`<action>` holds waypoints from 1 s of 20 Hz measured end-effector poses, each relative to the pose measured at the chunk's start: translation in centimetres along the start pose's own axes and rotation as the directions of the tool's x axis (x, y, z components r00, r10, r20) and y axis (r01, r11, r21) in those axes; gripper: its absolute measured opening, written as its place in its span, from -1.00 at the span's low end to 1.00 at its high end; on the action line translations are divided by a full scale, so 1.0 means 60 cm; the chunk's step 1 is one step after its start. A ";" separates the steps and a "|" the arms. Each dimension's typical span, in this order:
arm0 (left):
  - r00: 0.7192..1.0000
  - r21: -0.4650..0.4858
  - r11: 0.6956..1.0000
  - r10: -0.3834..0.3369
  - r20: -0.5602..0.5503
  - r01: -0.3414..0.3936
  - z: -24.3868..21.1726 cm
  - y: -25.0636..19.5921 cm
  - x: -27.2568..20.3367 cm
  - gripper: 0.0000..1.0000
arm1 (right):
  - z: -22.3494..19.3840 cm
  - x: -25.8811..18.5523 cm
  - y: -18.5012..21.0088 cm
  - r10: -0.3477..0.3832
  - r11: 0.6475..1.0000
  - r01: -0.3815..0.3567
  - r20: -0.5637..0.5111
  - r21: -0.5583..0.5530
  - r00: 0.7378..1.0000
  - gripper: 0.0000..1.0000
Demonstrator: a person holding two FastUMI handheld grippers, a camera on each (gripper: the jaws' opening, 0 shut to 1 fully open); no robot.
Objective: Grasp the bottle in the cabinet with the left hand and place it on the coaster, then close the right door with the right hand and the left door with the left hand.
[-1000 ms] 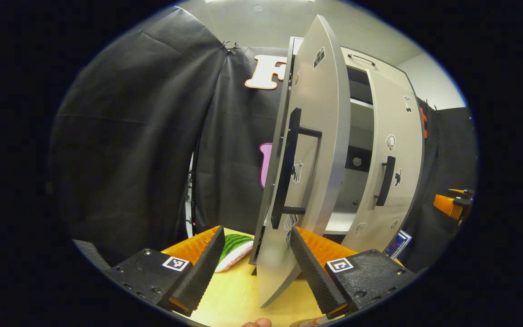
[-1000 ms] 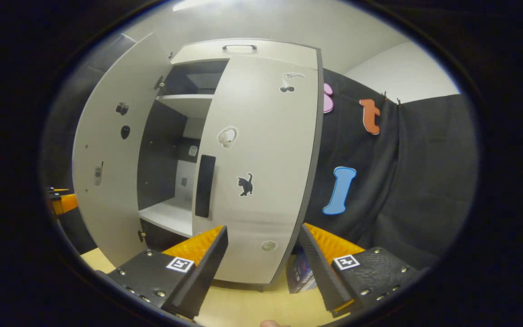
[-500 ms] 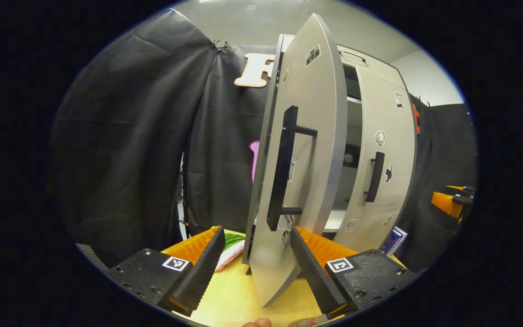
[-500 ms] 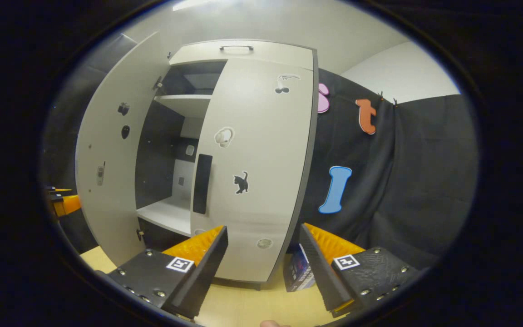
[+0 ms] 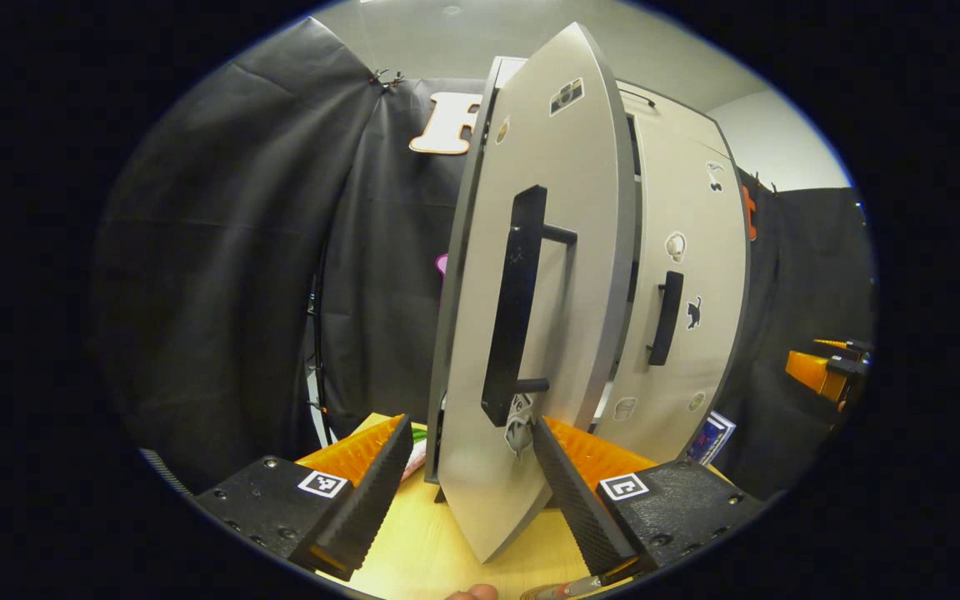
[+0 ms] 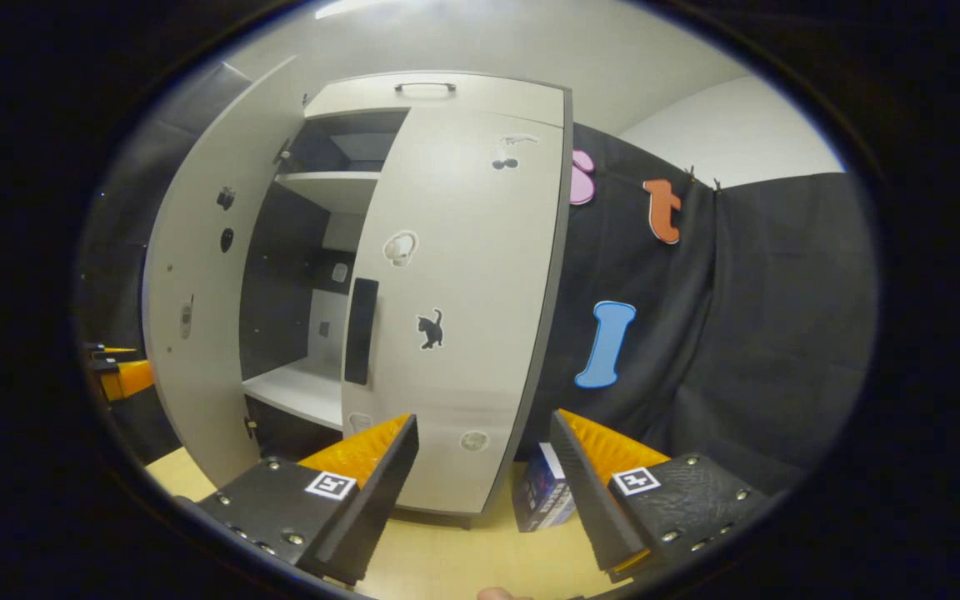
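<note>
Between the left tongs [image 5: 470, 483], in the left gripper view, stands the lower edge of the left door [image 5: 563, 275]. The tongs are spread wide and grip nothing; whether the right finger [image 5: 576, 492] touches the door panel I cannot tell. Door is ajar, seen nearly edge-on, with its long bar handle [image 5: 513, 308] facing the camera. Right door [image 5: 688, 292] lies farther right, nearly shut, with its own small handle [image 5: 663, 317]. Right tongs [image 5: 830, 371] show at the far right edge. Cabinet stands on the counter [image 5: 422, 550]. Bottle and coaster not identifiable here.

Right gripper view: right tongs [image 6: 484, 483] wide open, empty, held near the right door [image 6: 463, 317] without clear contact. Left door [image 6: 205, 275] swung out at left; shelves [image 6: 297, 392] visible through the gap look bare. A small box [image 6: 542, 496] sits on the counter beside the cabinet's right side.

Handling judgement: door is a stiff, flat panel, light on hinges, smooth-faced. A push on the outer face near the free edge, or on the bar handle, should swing it; no pinch needed. Slamming could rock the cabinet.
</note>
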State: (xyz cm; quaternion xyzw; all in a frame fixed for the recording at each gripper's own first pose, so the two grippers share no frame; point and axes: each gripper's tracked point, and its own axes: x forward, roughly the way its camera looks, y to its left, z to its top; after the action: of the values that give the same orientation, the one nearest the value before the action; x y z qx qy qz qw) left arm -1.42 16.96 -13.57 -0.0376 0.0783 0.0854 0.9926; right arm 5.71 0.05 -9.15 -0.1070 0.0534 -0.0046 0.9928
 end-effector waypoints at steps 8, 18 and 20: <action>0.994 -0.016 0.994 -0.113 -0.011 0.112 -0.005 -0.077 0.024 0.89 | -0.013 0.002 -0.011 -0.013 1.000 0.013 -0.017 0.007 1.000 0.92; 0.988 0.053 0.988 -0.147 0.039 0.145 0.054 -0.129 0.013 0.89 | -0.010 0.000 -0.012 0.001 1.000 -0.001 0.002 0.030 1.000 0.87; 0.986 0.060 0.987 -0.151 0.067 0.147 0.078 -0.139 0.007 0.89 | -0.011 0.000 -0.007 0.010 0.999 -0.010 0.002 0.034 1.000 0.87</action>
State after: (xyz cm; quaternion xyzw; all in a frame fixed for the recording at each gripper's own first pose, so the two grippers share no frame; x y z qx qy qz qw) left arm 1.17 9.25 -8.50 -0.0128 0.0419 0.0100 0.9990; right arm 5.64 -0.51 -9.70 -0.0899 0.0528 -0.0003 0.9946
